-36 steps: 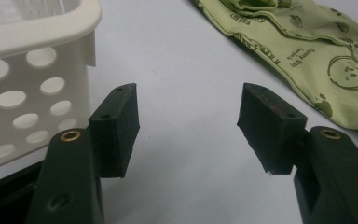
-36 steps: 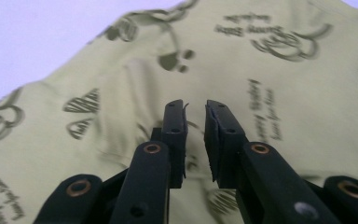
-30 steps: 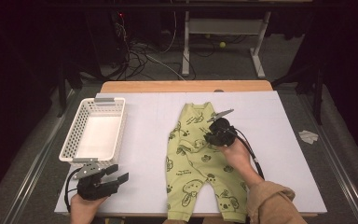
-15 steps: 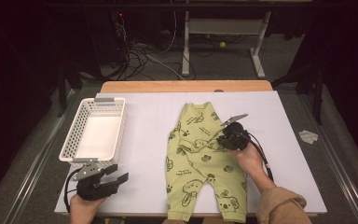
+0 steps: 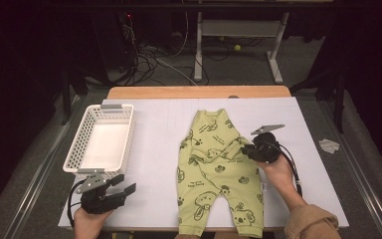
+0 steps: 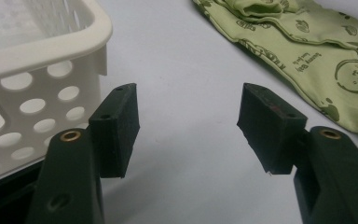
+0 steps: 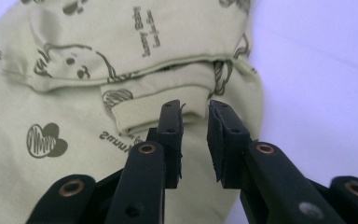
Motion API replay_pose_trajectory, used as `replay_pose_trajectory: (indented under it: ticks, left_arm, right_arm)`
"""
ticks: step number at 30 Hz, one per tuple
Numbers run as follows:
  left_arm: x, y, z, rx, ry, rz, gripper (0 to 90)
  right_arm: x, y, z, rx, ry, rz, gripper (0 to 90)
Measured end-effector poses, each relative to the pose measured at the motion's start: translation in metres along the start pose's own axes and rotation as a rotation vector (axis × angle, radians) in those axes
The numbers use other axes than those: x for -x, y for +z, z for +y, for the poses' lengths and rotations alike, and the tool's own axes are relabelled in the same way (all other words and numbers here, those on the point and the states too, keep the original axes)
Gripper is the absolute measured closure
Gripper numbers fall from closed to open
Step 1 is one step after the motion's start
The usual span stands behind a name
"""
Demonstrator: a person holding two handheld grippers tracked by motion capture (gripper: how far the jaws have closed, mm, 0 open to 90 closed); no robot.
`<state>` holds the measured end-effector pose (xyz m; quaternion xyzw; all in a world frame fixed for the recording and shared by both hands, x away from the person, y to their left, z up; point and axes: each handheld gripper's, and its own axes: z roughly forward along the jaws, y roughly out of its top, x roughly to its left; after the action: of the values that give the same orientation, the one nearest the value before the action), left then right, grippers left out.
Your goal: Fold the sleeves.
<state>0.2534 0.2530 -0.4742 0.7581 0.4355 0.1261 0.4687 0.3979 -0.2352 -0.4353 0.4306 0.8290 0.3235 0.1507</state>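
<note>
From above, the green romper (image 5: 219, 169) lies flat on the table (image 5: 154, 124), well right of the white basket (image 5: 102, 142), with the right gripper (image 5: 251, 149) at the romper's right edge over the folded-in sleeve and the left gripper (image 5: 127, 185) just below the basket. Left gripper (image 6: 189, 126) view: jaws spread wide over bare table, basket (image 6: 42, 70) beside them, romper (image 6: 307, 51) beyond. Right gripper (image 7: 195, 135) view: jaws have just been opening, a narrow gap between them, nothing pinched, the sleeve cuff (image 7: 144, 109) right at their tips.

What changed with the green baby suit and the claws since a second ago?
The right claw slid right to the edge of the green mushroom-print baby suit, its jaws just opening, leaving the sleeve folded in. The left claw and white plastic basket stayed put.
</note>
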Motion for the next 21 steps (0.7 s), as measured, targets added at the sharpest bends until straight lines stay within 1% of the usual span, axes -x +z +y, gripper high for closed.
replay_pose_trajectory:
  ticks: [4, 7, 12, 15, 18, 21]
  left_arm:
    - [0.001, 0.000, 0.000, -0.003, 0.007, 0.000, 35.8]
    - [0.001, 0.000, 0.001, -0.002, 0.013, -0.003, 35.7]
    - [0.002, 0.000, 0.001, -0.003, 0.021, -0.009, 35.7]
    - [0.002, 0.000, 0.002, 0.006, 0.013, -0.013, 35.7]
    - [0.002, 0.001, 0.002, 0.002, 0.016, -0.014, 35.8]
    - [0.003, 0.001, 0.002, -0.003, 0.019, -0.015, 35.7]
  right_arm:
    - [0.001, -0.005, -0.004, 0.019, 0.002, -0.012, 72.6]
    - [0.001, -0.008, -0.007, 0.024, 0.008, -0.008, 71.1]
    - [0.004, -0.015, -0.011, 0.052, 0.019, -0.007, 67.1]
    - [0.006, -0.021, -0.016, 0.080, 0.032, -0.009, 63.8]
    - [0.010, -0.027, -0.022, 0.097, 0.049, -0.011, 61.0]
    - [0.014, -0.033, -0.027, 0.113, 0.053, -0.022, 57.1]
